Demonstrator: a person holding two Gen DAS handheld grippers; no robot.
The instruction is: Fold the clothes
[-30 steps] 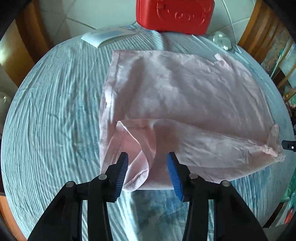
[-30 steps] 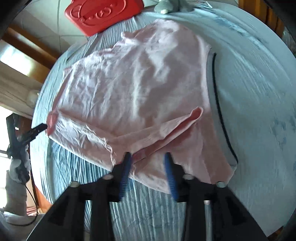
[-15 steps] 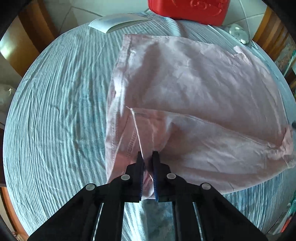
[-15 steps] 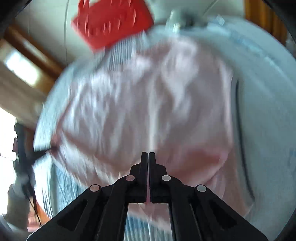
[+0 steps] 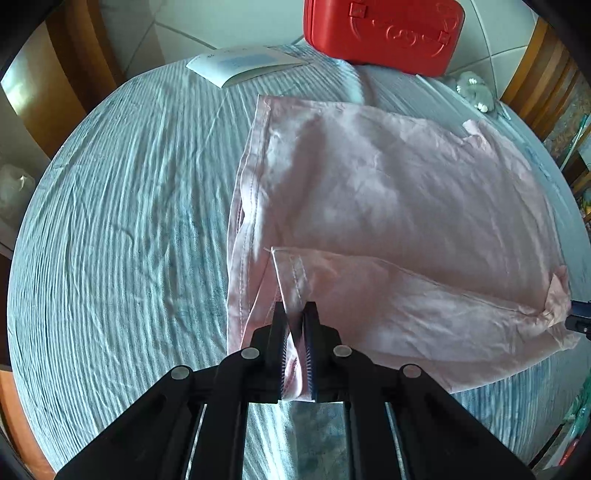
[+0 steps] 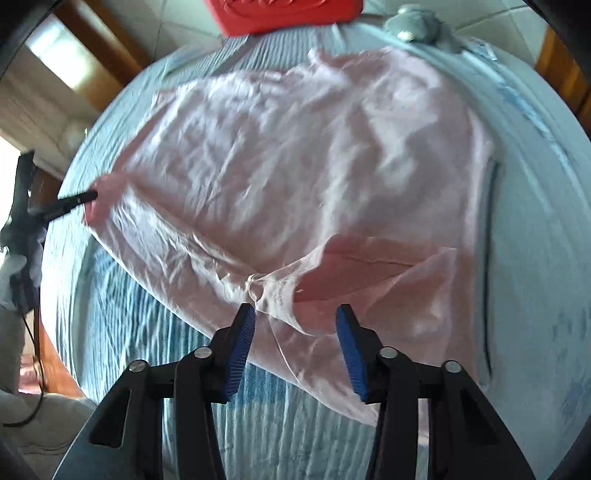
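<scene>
Left gripper (image 5: 295,347): at 6 o'clock of its own view, clenched on the near hem of the pale pink crumpled cotton garment (image 5: 388,206); a strip of cloth stands pinched between the blue pads.
Right gripper (image 6: 295,350): at 6 o'clock of its view, jaws apart and just been opening; the garment's edge lies between the pads but they do not press it.
Garment: spread on the round table under a blue striped crinkled cloth (image 5: 122,221), its near band doubled over, the body reaching toward 12 o'clock.
Beyond: a white booklet (image 5: 243,64) at 11 o'clock and a red moulded plastic case (image 5: 384,31) at 12 o'clock.
Risk: with only one corner held, lifting now would likely drag the fold askew or bunch the band; thin cloth could also slip from the left pads.
Change: a second ago both grippers stood wide over the near edge; both then closed, and the right has since parted again.
</scene>
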